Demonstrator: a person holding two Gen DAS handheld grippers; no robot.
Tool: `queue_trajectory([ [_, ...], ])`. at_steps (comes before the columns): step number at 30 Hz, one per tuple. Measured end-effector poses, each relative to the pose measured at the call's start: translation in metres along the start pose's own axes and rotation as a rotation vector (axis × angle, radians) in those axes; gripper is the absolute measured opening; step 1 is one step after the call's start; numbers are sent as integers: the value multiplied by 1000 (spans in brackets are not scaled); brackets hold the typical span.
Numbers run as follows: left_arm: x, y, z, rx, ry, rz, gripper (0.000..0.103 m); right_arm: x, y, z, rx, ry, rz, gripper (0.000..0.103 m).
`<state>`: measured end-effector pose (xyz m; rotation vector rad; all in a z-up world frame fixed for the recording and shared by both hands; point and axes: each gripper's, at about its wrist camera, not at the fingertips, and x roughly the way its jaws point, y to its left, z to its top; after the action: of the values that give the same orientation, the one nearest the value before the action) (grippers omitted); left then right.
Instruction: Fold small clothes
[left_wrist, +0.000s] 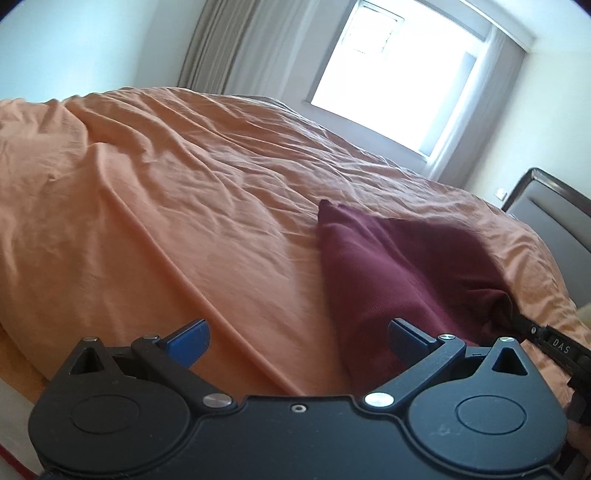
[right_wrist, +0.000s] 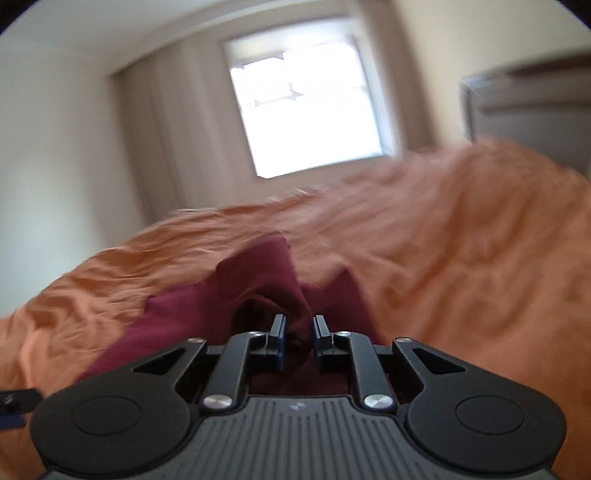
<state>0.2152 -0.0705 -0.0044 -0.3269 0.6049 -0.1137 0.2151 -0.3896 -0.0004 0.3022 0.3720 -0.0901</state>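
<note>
One small maroon knit garment (left_wrist: 399, 273) lies on the rumpled orange bedspread (left_wrist: 166, 192), at about four o'clock in the left wrist view. It looks light, soft and limp, so hems and corners seem the best holds. The right gripper (right_wrist: 299, 328) pinches a bunched edge of it; the left gripper (left_wrist: 299, 336) hangs spread wide and empty.

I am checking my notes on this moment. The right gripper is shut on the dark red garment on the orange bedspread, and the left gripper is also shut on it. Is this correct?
Not quite. The left gripper is open, its blue fingers spread wide with nothing between them, as the left wrist view shows. The rest holds: the right gripper is shut on the dark red garment, which lies on the orange bedspread.
</note>
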Motion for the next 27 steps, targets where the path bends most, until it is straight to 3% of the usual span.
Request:
queue_trajectory([
  [2,2,-1,-1,8,9,-2,102,-2,-9,-3,-10,0,-54,21],
  [4,5,-3,-2,8,12,2,102,-8,-13,-5,-34,-9,-57,41],
  [6,7,-3,-2,4,14,5,102,-13,-12,-5,-64,-30,-43,52],
  [9,9,-4,-3,3,23,8,102,-14,0,-3,-136,-61,-24,59],
  [12,9,-6,-3,9,25,13,102,-6,11,2,-221,-55,-7,59],
  [14,8,-6,-1,12,26,17,102,7,22,5,-290,-32,-8,54],
  [18,6,-6,1,6,20,28,102,27,26,8,-341,32,25,33],
  [21,4,-7,2,1,20,25,102,35,27,5,-385,50,45,8],
  [27,0,-8,1,11,6,-7,102,4,25,-6,-415,-34,12,6],
])
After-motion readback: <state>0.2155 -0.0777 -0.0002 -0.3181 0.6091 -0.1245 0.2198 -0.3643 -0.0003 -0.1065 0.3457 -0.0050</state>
